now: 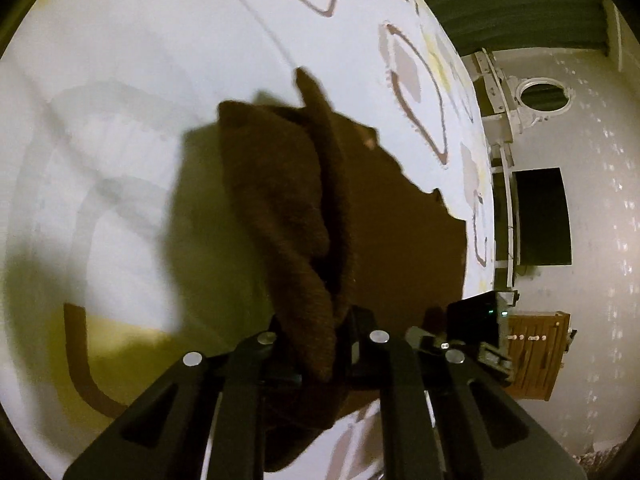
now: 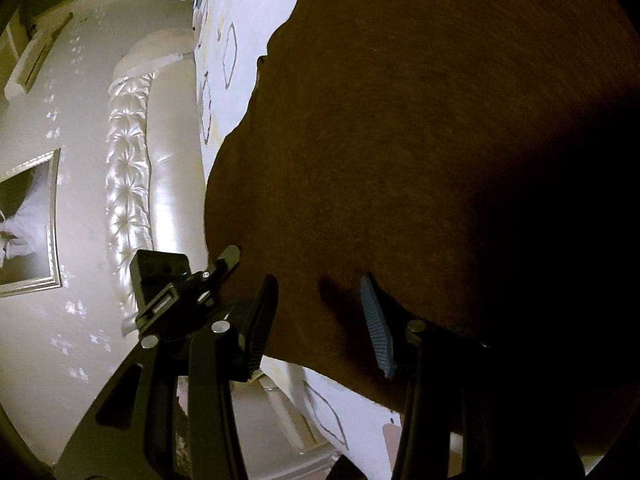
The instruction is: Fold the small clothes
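A brown knitted garment (image 1: 280, 184) lies on a white bed sheet (image 1: 140, 80) printed with brown outlines. In the left wrist view one end of it is lifted into a hanging fold, and my left gripper (image 1: 318, 334) is shut on that fold. The right wrist view is mostly filled by the same brown garment (image 2: 400, 140), spread flat. My right gripper (image 2: 320, 320) hovers at its near edge with the jaws apart and the ribbed pads (image 2: 378, 328) clear of the cloth. The right side of that view is in deep shadow.
The sheet's edge (image 2: 224, 80) runs beside a tufted pale headboard (image 2: 128, 180). A framed picture (image 2: 32, 220) hangs on the wall. In the left wrist view, a wooden cabinet (image 1: 536, 356) and a dark panel (image 1: 544, 216) lie beyond the bed.
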Available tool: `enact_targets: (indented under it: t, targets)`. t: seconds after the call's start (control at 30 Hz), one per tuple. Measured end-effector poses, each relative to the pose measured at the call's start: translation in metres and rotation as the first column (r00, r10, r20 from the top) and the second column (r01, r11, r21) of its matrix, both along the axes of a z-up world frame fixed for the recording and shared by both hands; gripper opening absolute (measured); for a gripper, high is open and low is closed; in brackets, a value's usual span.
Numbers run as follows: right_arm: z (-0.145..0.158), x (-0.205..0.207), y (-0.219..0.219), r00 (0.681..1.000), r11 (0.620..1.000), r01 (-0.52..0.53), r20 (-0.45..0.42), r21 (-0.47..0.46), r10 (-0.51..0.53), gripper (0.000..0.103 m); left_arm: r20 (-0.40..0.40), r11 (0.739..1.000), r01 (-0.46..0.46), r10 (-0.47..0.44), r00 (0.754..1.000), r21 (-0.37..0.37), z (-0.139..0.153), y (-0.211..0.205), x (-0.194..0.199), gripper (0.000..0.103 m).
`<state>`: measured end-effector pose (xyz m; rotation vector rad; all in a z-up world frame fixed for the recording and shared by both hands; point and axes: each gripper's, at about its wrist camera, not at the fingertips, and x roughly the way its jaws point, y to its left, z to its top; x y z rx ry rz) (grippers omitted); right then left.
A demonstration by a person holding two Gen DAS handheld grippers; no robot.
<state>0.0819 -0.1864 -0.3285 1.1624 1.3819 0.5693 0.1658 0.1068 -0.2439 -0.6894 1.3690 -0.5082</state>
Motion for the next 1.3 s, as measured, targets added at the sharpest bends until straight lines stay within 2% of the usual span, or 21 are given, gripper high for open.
enact_targets:
  t: [0.17,0.3,0.47,0.57,0.63,0.87,1.13,1.3]
  targets:
    - [0.005,-0.003,-0.005,1.000,0.999,0.015,0.002,0.031,-0.015,0.051,0.014,0.999,0.003,-0.004,1.000,0.050,0.020,-0.025,0.000,0.013]
    - [0.016,-0.009,-0.007,0.999,1.000,0.020,0.034,0.011,-0.020,0.054,0.005,0.998,-0.003,0.002,1.000,0.064,0.025,-0.039,0.002,0.013]
    - [0.020,-0.039,-0.008,0.999,0.999,0.031,0.026,0.042,-0.032,0.055,-0.007,0.997,-0.010,0.011,1.000,0.083,0.027,-0.045,0.001,0.013]
    - [0.008,-0.054,-0.007,1.000,1.000,0.025,-0.016,0.010,-0.025,0.054,-0.013,0.997,-0.023,0.024,1.000,0.076,0.031,-0.045,-0.001,0.013]
    - [-0.005,-0.061,-0.009,0.998,0.998,0.052,-0.038,0.024,-0.051,0.052,-0.018,0.997,-0.031,0.032,0.999,0.077,0.033,-0.047,-0.001,0.013]
    - [-0.003,-0.058,-0.003,1.000,1.000,0.025,0.008,-0.010,-0.025,0.051,-0.005,0.996,-0.040,0.040,0.999,0.076,0.043,-0.060,-0.002,0.013]
    - [-0.008,-0.061,-0.011,1.000,0.998,0.022,-0.002,0.056,-0.022,0.052,0.041,0.995,0.014,-0.018,0.999,0.100,0.064,-0.118,-0.001,0.013]
    - [-0.003,-0.076,-0.033,0.999,0.997,0.031,-0.012,0.076,-0.031,0.058,0.054,0.992,0.045,-0.051,0.997,0.115,0.067,-0.167,-0.005,0.013]
